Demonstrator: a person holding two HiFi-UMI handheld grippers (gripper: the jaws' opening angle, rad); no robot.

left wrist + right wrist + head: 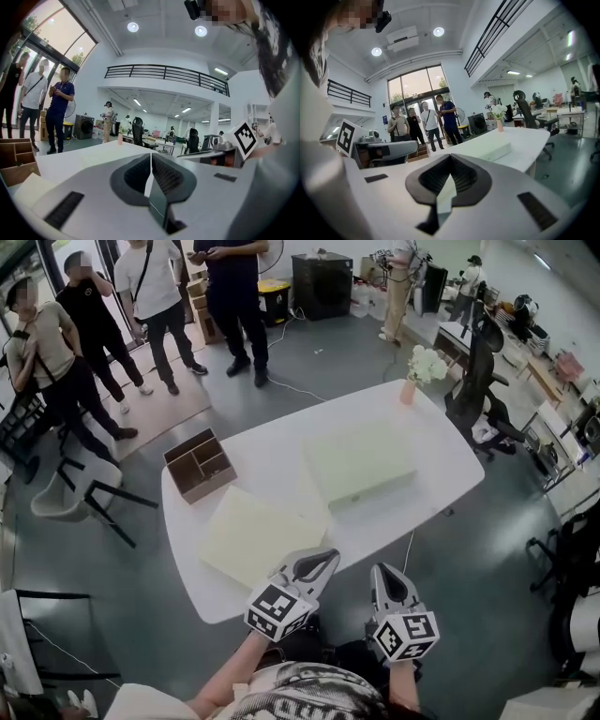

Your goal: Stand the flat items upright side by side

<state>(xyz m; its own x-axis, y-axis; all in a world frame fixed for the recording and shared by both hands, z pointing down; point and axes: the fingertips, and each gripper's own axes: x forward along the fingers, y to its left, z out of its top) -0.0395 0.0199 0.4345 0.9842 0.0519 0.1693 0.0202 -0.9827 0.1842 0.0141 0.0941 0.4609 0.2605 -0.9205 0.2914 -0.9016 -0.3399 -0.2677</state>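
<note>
Here, left tool [327,558] and right tool [382,570] point forward side by side, both closed, empty.

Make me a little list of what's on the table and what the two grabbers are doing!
table: white, rounded
near flat item: pale, lying flat
far flat item: pale, lying flat, apart from the near one
box: brown, open top with compartments, at the table's left side in the head view
vase: pink, with white flowers, at the far end
left gripper: shut, empty, at the near edge
right gripper: shut, empty, at the near edge
people: standing beyond the table
</note>
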